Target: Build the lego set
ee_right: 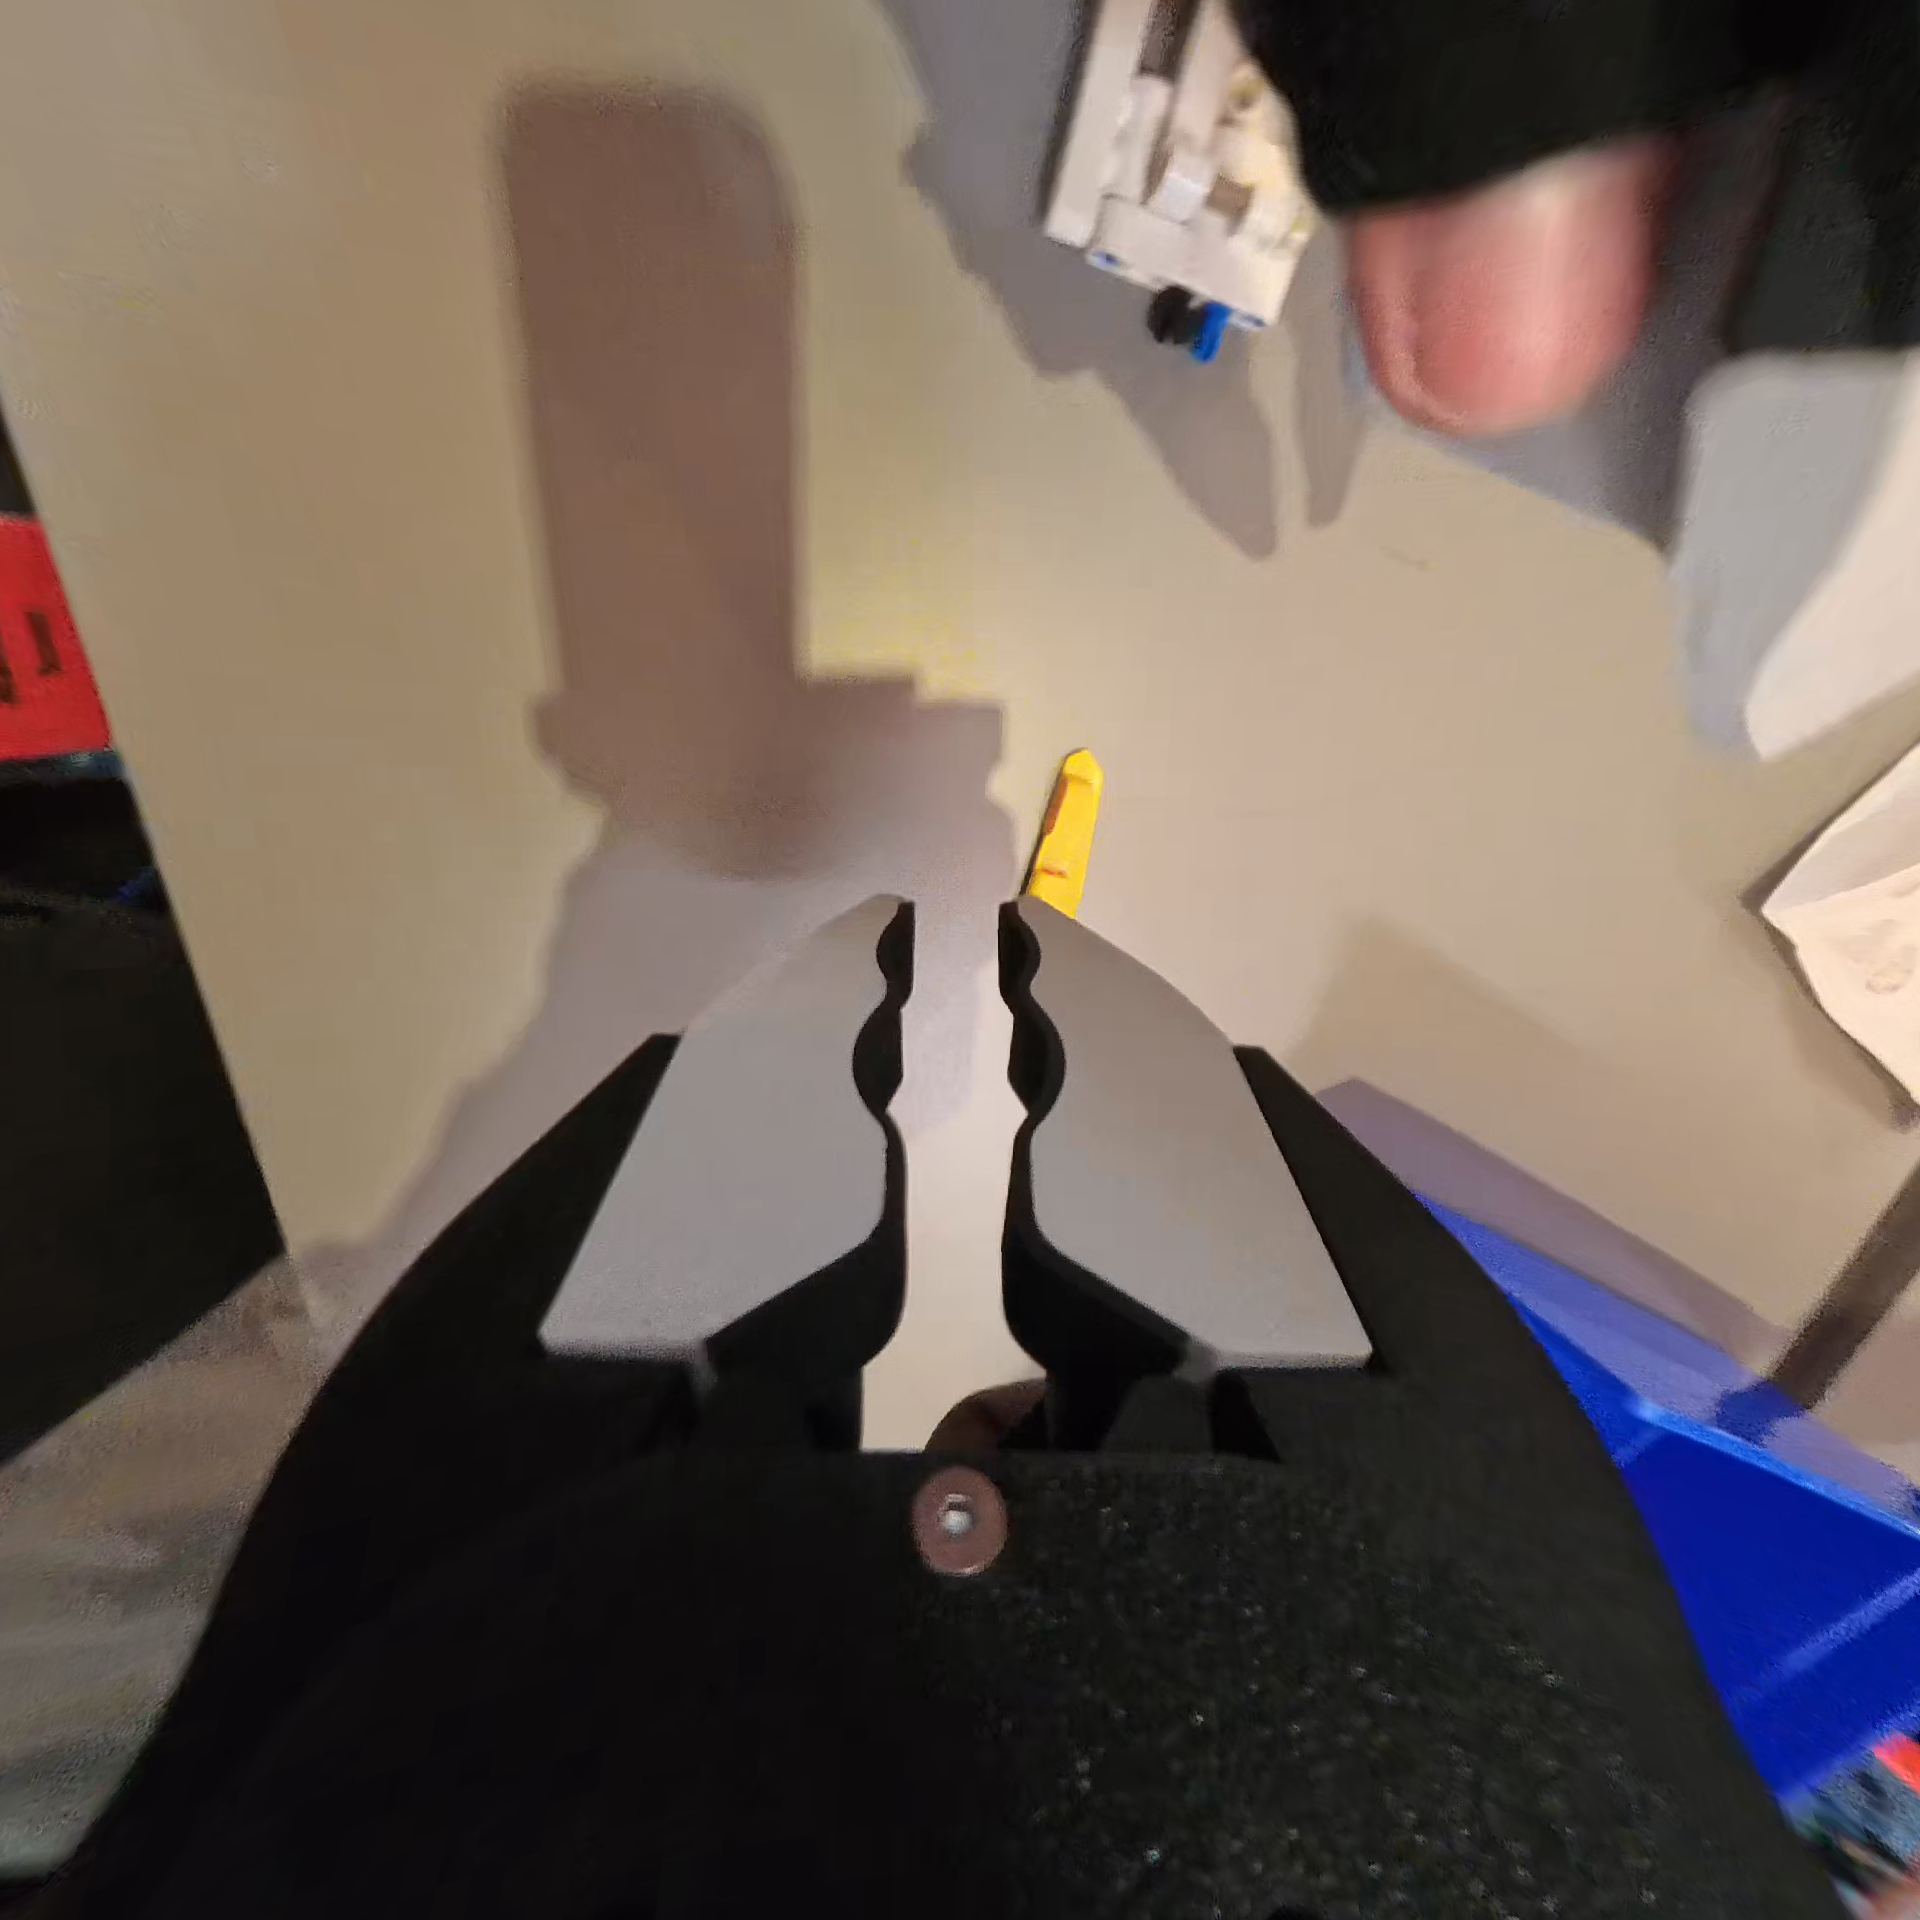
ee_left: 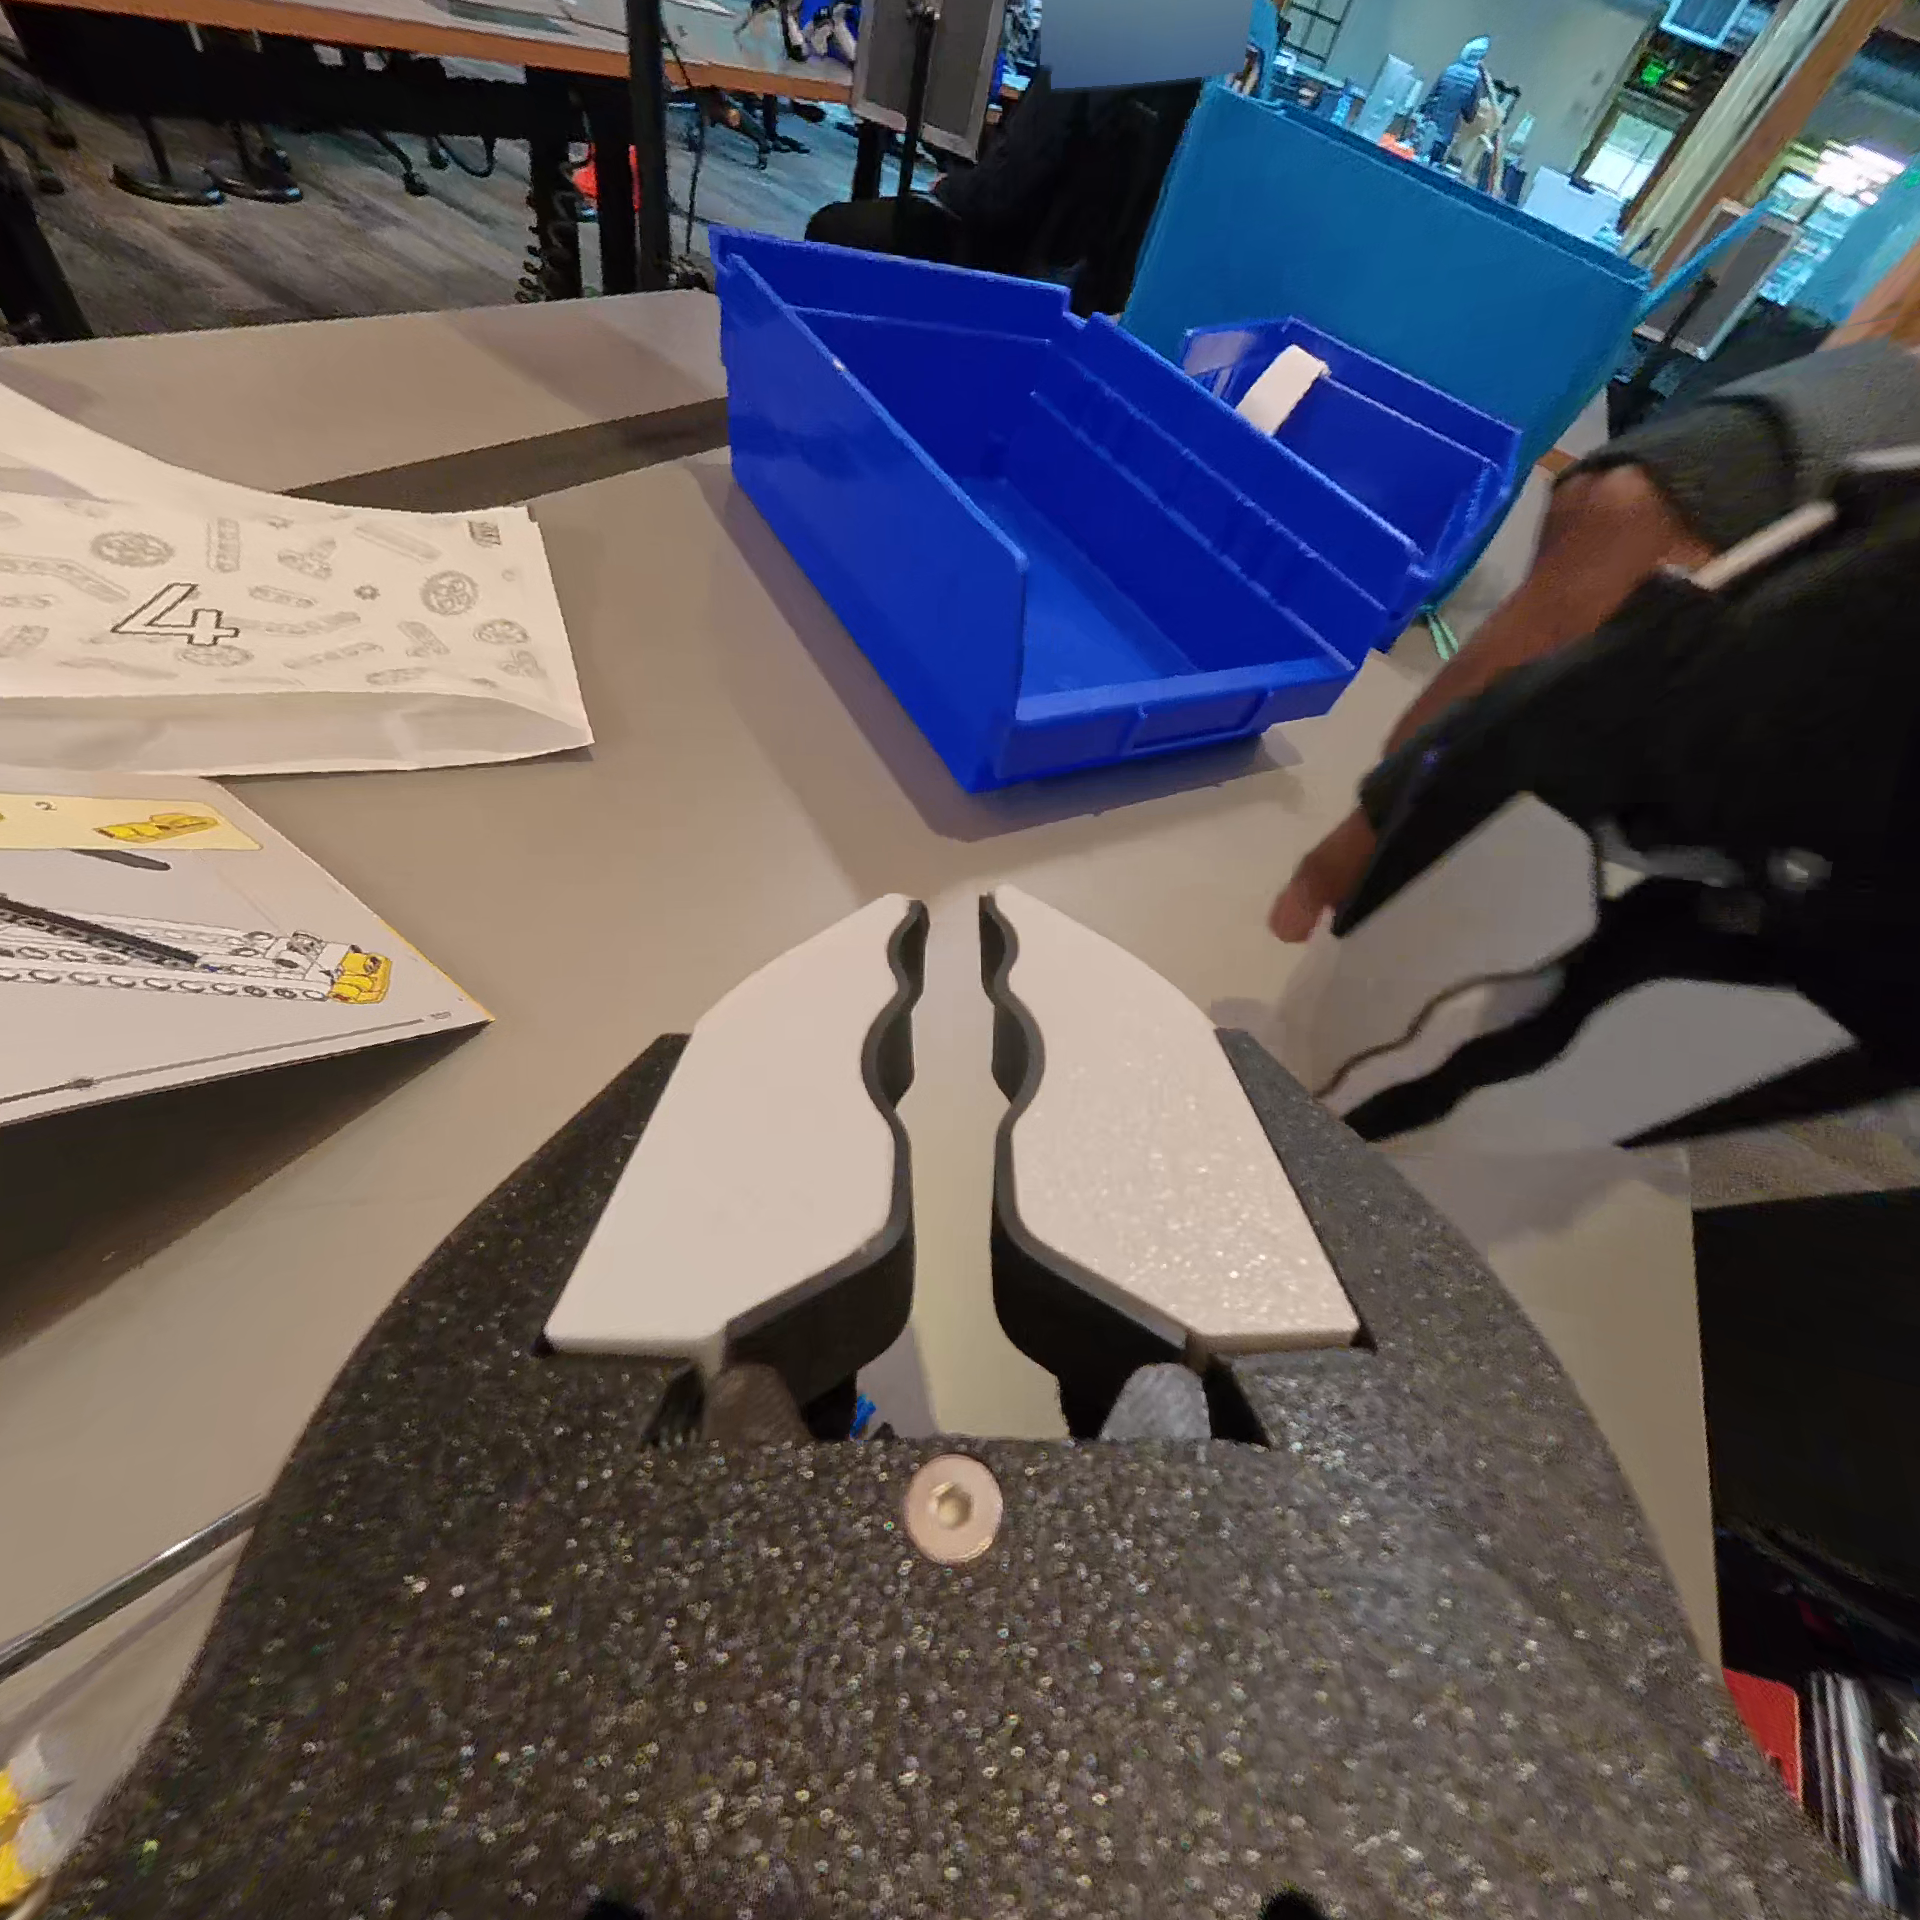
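Starting at the far left of my left wrist view, two printed paper items lie on the grey table: a white paper bag patterned with outline drawings of parts, and nearer to me an open instruction booklet showing a white and yellow vehicle. In the middle, my left gripper hangs above bare table with its two jaws a narrow slit apart and nothing between them. Beyond it sit two blue plastic bins side by side, touching: a larger blue bin, whose visible floor is bare, and a smaller blue bin behind it to the right with one white strip inside. At the right edge, one hand in a dark fingerless glove holds my right gripper, blurred.

In my right wrist view, the left half shows table and shadows. In the centre, my right gripper points down at the table, its jaws slightly apart and gripping nothing. One small yellow piece lies on the table just past the tip of the right-hand jaw, outside the gap. Further off sits one white brick assembly with blue and black pins. One gloved fingertip shows at upper right, and a blue bin wall at lower right.
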`<action>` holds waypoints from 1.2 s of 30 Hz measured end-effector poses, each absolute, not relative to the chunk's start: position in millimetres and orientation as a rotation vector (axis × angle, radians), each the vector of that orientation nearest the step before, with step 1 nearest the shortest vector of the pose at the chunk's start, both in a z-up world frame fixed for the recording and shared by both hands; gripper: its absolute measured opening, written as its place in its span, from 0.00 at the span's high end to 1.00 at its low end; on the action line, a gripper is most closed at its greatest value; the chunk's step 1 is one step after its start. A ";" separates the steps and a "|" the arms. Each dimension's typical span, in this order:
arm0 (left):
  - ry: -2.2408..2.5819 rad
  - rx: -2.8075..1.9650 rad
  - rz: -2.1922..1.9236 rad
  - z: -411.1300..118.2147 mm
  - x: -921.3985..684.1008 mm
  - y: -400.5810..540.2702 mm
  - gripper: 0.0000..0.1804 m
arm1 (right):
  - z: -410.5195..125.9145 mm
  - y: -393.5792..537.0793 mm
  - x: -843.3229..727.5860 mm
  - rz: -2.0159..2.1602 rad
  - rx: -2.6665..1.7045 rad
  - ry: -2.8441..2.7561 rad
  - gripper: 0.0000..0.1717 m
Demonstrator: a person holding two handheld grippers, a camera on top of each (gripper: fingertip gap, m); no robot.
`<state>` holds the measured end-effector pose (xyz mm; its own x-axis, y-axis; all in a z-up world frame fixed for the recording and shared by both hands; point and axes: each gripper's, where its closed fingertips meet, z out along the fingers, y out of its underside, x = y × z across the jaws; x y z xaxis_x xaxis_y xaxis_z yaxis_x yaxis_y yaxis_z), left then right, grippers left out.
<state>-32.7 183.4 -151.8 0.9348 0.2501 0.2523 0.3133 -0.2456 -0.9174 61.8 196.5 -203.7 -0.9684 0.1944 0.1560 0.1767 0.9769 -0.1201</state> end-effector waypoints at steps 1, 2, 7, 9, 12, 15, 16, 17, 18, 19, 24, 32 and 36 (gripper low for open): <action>-0.406 -1.841 -0.059 -152.7 -29.2 182.1 0.95 | -206.3 197.5 59.1 0.228 -0.324 -2.937 0.91; -0.401 -1.845 -0.056 -154.2 -25.9 179.9 0.95 | -208.5 198.7 56.6 0.302 -0.374 -2.919 0.91; -0.404 -1.860 -0.080 -158.0 -9.2 155.0 0.95 | -213.2 211.3 36.1 0.690 -0.651 -2.795 0.90; -0.397 -1.895 -0.067 -161.5 -3.6 140.9 0.94 | -214.3 215.5 26.2 0.834 -0.755 -2.731 0.89; -0.365 -1.951 -0.023 -167.5 3.6 123.5 0.94 | -219.1 215.9 17.3 0.945 -0.837 -2.660 0.87; -0.344 -1.971 -0.013 -170.2 9.9 114.8 0.94 | -222.2 212.2 9.8 0.961 -0.839 -2.595 0.86; -0.340 -1.973 -0.012 -170.4 11.0 113.4 0.94 | -223.1 211.9 6.3 0.953 -0.838 -2.565 0.86; -0.335 -1.975 -0.011 -170.7 11.8 112.5 0.94 | -224.1 211.4 3.4 0.949 -0.838 -2.538 0.86; -0.331 -1.980 -0.009 -171.4 12.1 112.0 0.94 | -225.6 210.7 1.1 0.948 -0.844 -2.515 0.86; -0.330 -1.987 -0.005 -172.4 11.7 111.8 0.94 | -227.8 210.0 -0.5 0.951 -0.854 -2.500 0.86; -0.322 -2.037 0.001 -180.6 7.1 115.0 0.93 | -248.0 213.0 -0.6 0.870 -0.902 -2.516 0.85; -0.309 -2.066 -0.005 -184.4 1.7 123.2 0.93 | -255.8 212.7 2.7 0.873 -0.895 -2.529 0.84; -0.301 -2.079 -0.003 -184.8 0.6 124.1 0.93 | -256.0 213.0 3.3 0.904 -0.902 -2.524 0.84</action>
<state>0.6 124.1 -184.8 0.9690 0.2125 0.1257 0.2147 -0.4741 -0.8539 3.3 213.0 -256.0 -0.7531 0.6536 0.0755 0.4571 0.6022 -0.6546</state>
